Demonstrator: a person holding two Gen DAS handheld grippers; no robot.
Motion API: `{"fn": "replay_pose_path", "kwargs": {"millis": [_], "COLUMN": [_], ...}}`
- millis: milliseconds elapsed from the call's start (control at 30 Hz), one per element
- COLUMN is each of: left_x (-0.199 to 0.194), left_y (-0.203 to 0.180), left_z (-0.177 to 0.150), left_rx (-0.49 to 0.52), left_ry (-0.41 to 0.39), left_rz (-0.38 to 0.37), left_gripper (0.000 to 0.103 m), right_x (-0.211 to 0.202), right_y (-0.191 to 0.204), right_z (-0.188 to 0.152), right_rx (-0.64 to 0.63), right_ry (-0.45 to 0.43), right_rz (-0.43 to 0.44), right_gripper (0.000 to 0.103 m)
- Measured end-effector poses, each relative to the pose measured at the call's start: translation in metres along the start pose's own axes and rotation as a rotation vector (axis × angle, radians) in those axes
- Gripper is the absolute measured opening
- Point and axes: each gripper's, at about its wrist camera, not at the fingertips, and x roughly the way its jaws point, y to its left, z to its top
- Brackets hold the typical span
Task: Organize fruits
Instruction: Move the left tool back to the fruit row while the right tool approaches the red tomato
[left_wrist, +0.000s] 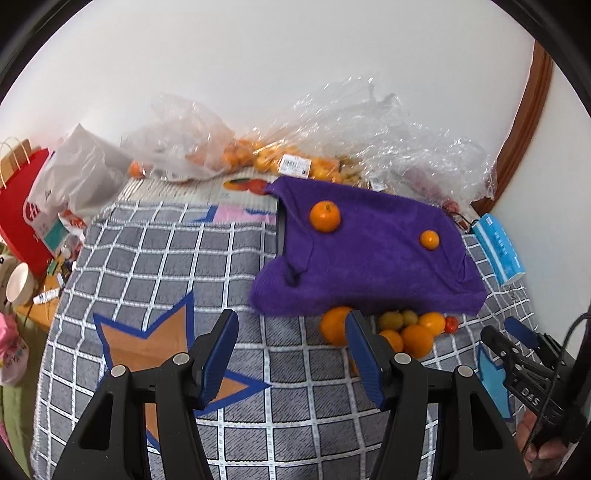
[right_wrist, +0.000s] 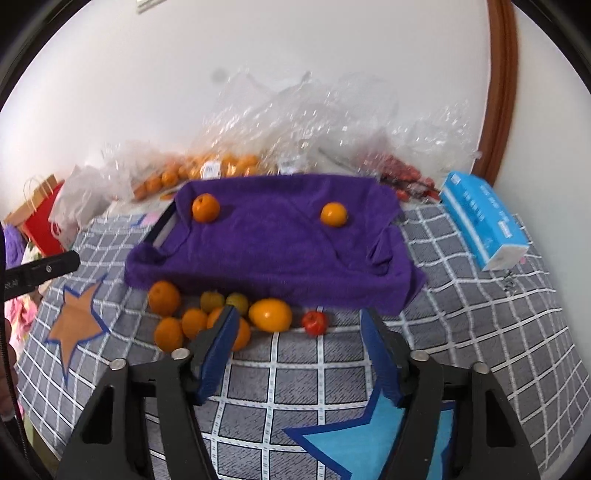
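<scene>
A purple towel (left_wrist: 369, 266) (right_wrist: 273, 247) lies draped over a tray on the checked cloth. Two oranges rest on it, a bigger one (left_wrist: 325, 216) (right_wrist: 205, 208) at the left and a smaller one (left_wrist: 429, 240) (right_wrist: 334, 214) at the right. Along its near edge sits a loose pile of fruit (left_wrist: 413, 332): several oranges (right_wrist: 164, 297), a yellow-orange oval fruit (right_wrist: 270, 314), two greenish fruits (right_wrist: 212, 300) and a small red fruit (right_wrist: 314, 322). My left gripper (left_wrist: 291, 321) is open and empty, left of the pile. My right gripper (right_wrist: 300, 317) is open and empty, just short of the pile.
Clear plastic bags of oranges (left_wrist: 258, 155) (right_wrist: 221, 166) and red fruit (right_wrist: 402, 177) line the wall behind the towel. A blue tissue pack (left_wrist: 498, 247) (right_wrist: 480, 225) lies at the right. A red paper bag (left_wrist: 18, 206) and a white bag (left_wrist: 77, 173) stand at the left.
</scene>
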Motion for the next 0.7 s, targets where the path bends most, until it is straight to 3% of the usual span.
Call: {"fn": "replay_pose_path", "kwargs": {"millis": [100,367,700], "left_x": [0.013,0.049,0.083], "left_y": [0.005,-0.001,-0.028], "left_z": [-0.008,-0.014,-0.015], "left_rx": [-0.007,0.004,0.044], "left_ry": [0.028,0.093,0.159], "left_rz": [0.003,0.004,-0.064], "left_gripper": [0.058,0.058,0.057], "right_x": [0.019,0.060,0.084], "right_y": [-0.003,-0.010,-0.015], "right_z": [-0.007,-0.012,-0.016], "right_rx": [0.006,-0.013,-0.038], "right_ry": [0.034,0.091,0.120], "right_rz": [0.000,-0.007,-0.012], "right_gripper": [0.046,0.037,0.034]}}
